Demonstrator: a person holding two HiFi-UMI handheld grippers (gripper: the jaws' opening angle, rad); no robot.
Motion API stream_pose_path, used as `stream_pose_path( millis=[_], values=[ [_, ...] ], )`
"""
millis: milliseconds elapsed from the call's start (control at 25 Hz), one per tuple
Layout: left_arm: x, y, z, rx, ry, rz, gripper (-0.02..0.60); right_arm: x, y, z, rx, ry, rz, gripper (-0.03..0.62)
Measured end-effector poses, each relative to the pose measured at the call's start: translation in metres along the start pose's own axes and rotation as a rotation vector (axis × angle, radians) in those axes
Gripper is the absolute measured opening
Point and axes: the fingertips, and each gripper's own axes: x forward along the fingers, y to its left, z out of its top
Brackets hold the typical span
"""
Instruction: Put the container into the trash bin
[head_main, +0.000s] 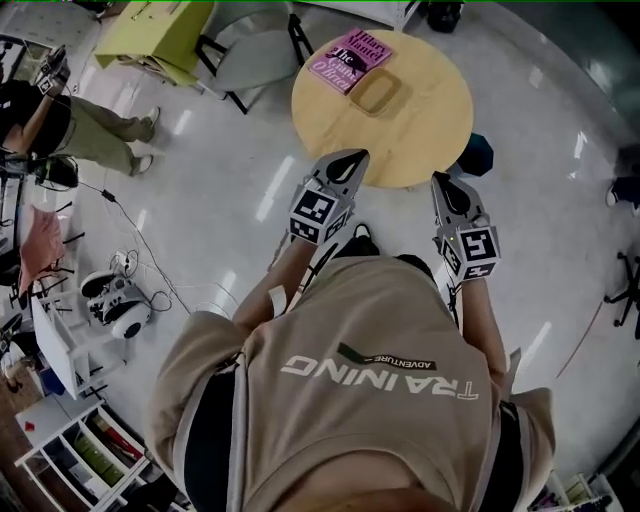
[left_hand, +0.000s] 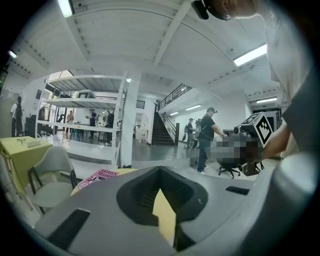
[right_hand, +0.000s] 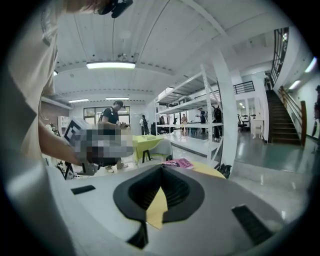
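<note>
A shallow tan container (head_main: 376, 93) lies on the round wooden table (head_main: 425, 125), beside a pink book (head_main: 350, 58). My left gripper (head_main: 348, 157) is shut and empty, its tip over the table's near edge, short of the container. To the right, my right gripper (head_main: 441, 181) hangs just off the table's rim, also shut with nothing in it. The left gripper view looks over its closed jaws (left_hand: 160, 168) at the pink book (left_hand: 100, 176); the container is hidden there. The right gripper view shows the same book (right_hand: 177, 163) beyond its shut jaws (right_hand: 161, 167). A dark teal object (head_main: 477, 155), perhaps a bin, stands under the table's right edge.
A grey chair (head_main: 255, 55) and a yellow-green table (head_main: 155, 35) stand beyond the round table's left. A person (head_main: 60, 125) stands at far left. Cables and a white device (head_main: 115, 300) lie on the floor at left, shelving (head_main: 70, 440) at bottom left.
</note>
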Motion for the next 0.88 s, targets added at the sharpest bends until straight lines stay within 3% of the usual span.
stream_pose_path(
  millis=[200, 400, 680, 880],
  values=[
    [0.021, 0.013, -0.002, -0.009, 0.007, -0.059, 0.015, 0.015, -0.007, -0.012, 0.064, 0.013, -0.049, -0.005],
    [0.034, 0.01, -0.012, -0.024, -0.003, -0.11, 0.015, 0.028, -0.008, -0.024, 0.088, 0.031, -0.029, -0.005],
    [0.079, 0.025, 0.001, -0.026, 0.031, -0.054, 0.015, 0.057, -0.052, -0.009, 0.076, 0.016, 0.0, -0.003],
    [0.117, 0.035, 0.003, -0.067, 0.046, -0.022, 0.015, 0.077, -0.09, -0.005, 0.077, 0.007, 0.047, -0.003]
  ],
)
